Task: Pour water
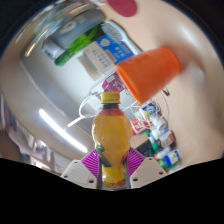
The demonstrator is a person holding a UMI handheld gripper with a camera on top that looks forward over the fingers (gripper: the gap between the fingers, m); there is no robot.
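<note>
Bottle [110,138] of orange drink, clamped in hand-held gripper [112,166], tipped so its yellow cap [110,98] nears orange cup [150,71]. Pour step pending; cap looks on, so likely needs removing first.

One bottle [111,140] with orange drink in it and a yellow cap stands upright. One orange cup [150,73] lies tipped just above the bottle. One green and white box [82,45] is up past the cup, and one blue and white box [112,52] is beside it. One dark red round thing [126,6] is far above the cup. A bunch of small packets [155,135] sits beside the bottle, too jumbled to count.
</note>
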